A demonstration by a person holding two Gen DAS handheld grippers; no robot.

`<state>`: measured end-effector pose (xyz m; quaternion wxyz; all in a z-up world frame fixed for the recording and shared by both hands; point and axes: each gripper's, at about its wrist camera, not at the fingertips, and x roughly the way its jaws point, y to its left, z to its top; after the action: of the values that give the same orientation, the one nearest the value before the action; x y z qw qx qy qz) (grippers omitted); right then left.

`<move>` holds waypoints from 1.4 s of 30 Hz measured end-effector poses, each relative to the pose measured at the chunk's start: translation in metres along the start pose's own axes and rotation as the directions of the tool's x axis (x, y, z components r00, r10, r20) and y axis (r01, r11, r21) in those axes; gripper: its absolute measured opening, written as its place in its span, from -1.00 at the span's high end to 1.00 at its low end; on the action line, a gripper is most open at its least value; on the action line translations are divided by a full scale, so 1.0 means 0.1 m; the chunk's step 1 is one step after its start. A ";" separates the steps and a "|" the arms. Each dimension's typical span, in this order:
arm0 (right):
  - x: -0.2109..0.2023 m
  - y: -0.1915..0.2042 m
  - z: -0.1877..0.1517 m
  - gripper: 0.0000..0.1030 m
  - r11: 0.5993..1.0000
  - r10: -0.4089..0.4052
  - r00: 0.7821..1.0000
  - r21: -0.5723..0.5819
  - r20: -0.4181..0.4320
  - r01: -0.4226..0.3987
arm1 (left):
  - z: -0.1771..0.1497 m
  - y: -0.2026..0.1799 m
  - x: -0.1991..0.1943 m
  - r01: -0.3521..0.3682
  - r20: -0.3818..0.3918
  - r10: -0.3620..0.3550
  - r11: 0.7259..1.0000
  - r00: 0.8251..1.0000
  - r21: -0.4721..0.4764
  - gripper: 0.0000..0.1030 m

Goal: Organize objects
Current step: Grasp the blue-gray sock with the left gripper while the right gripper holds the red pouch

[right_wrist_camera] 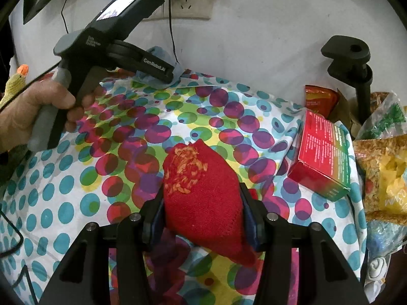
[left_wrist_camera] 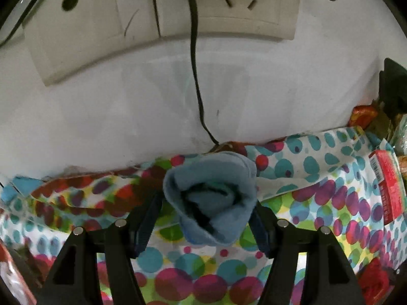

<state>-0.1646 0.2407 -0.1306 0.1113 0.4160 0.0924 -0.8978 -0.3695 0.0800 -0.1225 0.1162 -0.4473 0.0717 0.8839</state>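
My left gripper (left_wrist_camera: 207, 203) is shut on a rolled blue sock (left_wrist_camera: 211, 198) and holds it near the far edge of the dotted cloth (left_wrist_camera: 318, 190), close to the white wall. My right gripper (right_wrist_camera: 202, 203) is shut on a rolled red sock (right_wrist_camera: 201, 193) with orange stitching, held above the middle of the dotted cloth (right_wrist_camera: 76, 178). The left gripper also shows in the right wrist view (right_wrist_camera: 162, 76), held by a hand at the far left, with the blue sock (right_wrist_camera: 159, 53) in its jaws.
A red box (right_wrist_camera: 323, 157) lies at the cloth's right edge, also in the left wrist view (left_wrist_camera: 388, 185). Snack bags (right_wrist_camera: 381, 157) pile at the far right beside a black clamp stand (right_wrist_camera: 356, 61). A wall socket (left_wrist_camera: 244, 2) and black cable (left_wrist_camera: 195, 71) are behind. A plush toy (right_wrist_camera: 15, 84) sits far left.
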 end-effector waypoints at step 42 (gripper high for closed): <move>0.03 0.03 0.05 0.02 1.000 -0.012 1.000 -0.012 -0.011 0.012 | -1.18 -0.23 -1.03 -0.028 0.072 0.028 1.000 0.997 -0.009 0.35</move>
<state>-0.1693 0.2366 -0.1301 0.1079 0.4198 0.1007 -0.8955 -0.2128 0.0602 -0.1097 0.1046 -0.4143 0.0703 0.9014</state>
